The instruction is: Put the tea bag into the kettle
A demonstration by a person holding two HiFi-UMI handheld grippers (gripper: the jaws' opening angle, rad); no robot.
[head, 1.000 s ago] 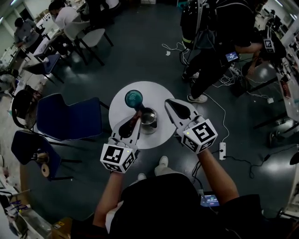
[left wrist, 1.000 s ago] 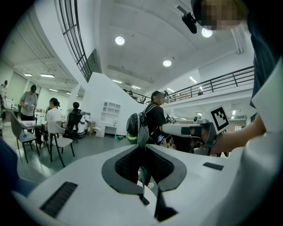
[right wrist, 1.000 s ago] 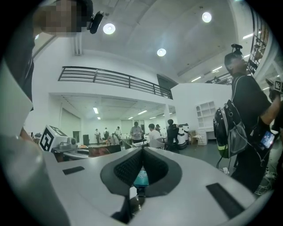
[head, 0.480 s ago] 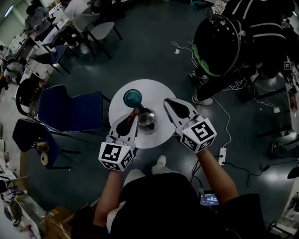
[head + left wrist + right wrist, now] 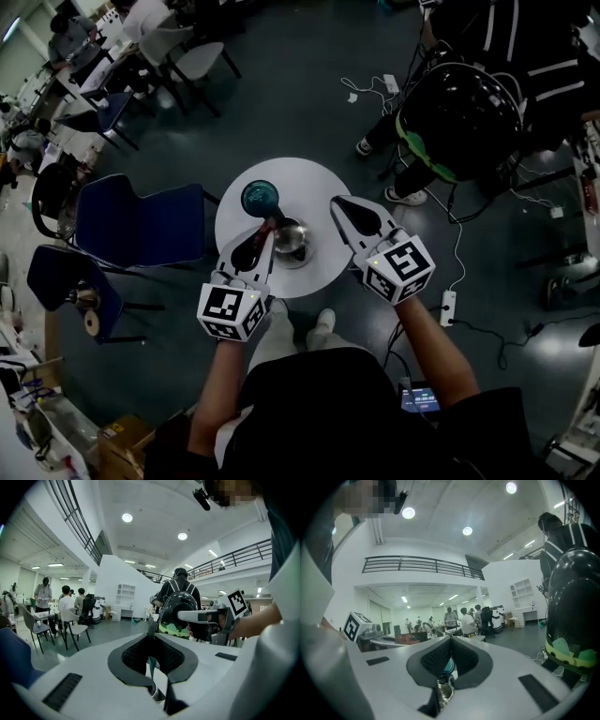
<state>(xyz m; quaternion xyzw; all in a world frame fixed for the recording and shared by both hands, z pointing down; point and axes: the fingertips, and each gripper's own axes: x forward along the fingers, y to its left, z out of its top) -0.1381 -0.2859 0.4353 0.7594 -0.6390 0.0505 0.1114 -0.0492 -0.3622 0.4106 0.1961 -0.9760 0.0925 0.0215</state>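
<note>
Tightly closed, my left gripper [image 5: 271, 228] pinches the tea bag [image 5: 151, 626], a thin dark slip at its tips, over the near rim of the open steel kettle [image 5: 294, 244]. My right gripper [image 5: 338, 203], jaws together and empty, hovers just right of the kettle. A teal disc [image 5: 262, 197] sits beside the kettle on the round white table [image 5: 323, 178]; blue chairs [image 5: 141, 230] stand to the left.

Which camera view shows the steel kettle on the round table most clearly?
The head view. There the kettle is seen whole from above, with its open top, standing on the white table. The left gripper view shows only a sliver of its rim below the shut jaws. The right gripper view likewise shows just part of the rim.
</note>
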